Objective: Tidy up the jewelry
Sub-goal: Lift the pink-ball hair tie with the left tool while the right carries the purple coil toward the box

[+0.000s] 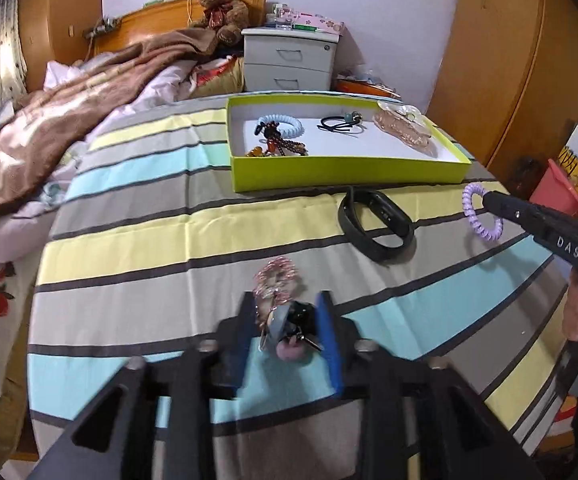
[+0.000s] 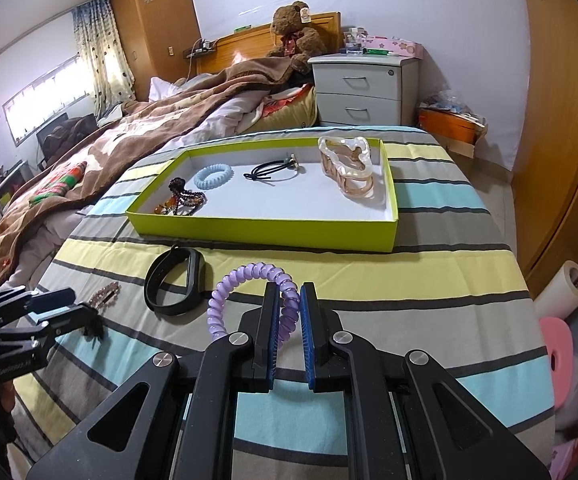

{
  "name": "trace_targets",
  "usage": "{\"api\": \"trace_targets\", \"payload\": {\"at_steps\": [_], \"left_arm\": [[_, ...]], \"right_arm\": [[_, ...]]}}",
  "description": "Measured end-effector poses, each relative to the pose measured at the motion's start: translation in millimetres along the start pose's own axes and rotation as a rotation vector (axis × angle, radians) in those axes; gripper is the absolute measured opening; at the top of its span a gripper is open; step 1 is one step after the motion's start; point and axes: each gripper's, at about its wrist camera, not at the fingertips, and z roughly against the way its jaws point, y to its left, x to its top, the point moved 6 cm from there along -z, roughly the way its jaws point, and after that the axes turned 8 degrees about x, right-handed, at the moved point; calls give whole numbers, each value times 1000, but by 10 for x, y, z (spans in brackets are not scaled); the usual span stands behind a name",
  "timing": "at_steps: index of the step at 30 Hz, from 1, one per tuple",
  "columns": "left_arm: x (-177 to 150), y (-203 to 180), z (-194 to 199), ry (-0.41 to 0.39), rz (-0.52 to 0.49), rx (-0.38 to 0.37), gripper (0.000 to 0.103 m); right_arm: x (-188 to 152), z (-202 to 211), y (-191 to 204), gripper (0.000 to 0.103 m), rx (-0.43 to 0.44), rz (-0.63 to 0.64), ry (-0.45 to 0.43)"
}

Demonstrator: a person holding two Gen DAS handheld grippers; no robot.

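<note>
In the far green box (image 2: 265, 232) several pieces lie; right gripper (image 2: 289, 308) grips the purple coil (image 2: 225, 300), left gripper (image 1: 289, 320) straddles a clip (image 1: 275, 280), jaws apart; the black band (image 1: 377, 224) waits.

Tablecloth (image 2: 429, 276) striped yellow, grey, light blue, dark lines; tray (image 2: 265, 234) lime green outside, white inside; coil hair tie (image 2: 225, 300) lilac; fitness band (image 2: 177, 280) black; teddy bear (image 2: 295, 32) brown

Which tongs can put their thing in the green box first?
Probably the right tongs. They are shut on the purple hair tie, lifted, pointing at the green box. The left tongs sit low on the striped cloth, around a small clip, farther back.
</note>
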Motion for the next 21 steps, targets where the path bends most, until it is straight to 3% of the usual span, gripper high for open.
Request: {"api": "trace_targets", "payload": {"at_steps": [5, 11, 16, 18, 21], "left_arm": [[-97, -16, 64, 0, -7, 66, 45], [-131, -100, -94, 54, 31, 11, 45], [-115, -185, -118, 56, 49, 31, 45], [-127, -204, -120, 54, 20, 76, 38], [-163, -198, -63, 56, 4, 78, 32]], "right_arm": [[-12, -10, -1, 11, 3, -3, 1], [-36, 0, -5, 11, 7, -10, 1], [-35, -7, -9, 11, 11, -11, 2], [-37, -8, -13, 11, 11, -13, -1], [-40, -15, -13, 11, 11, -18, -2]]}}
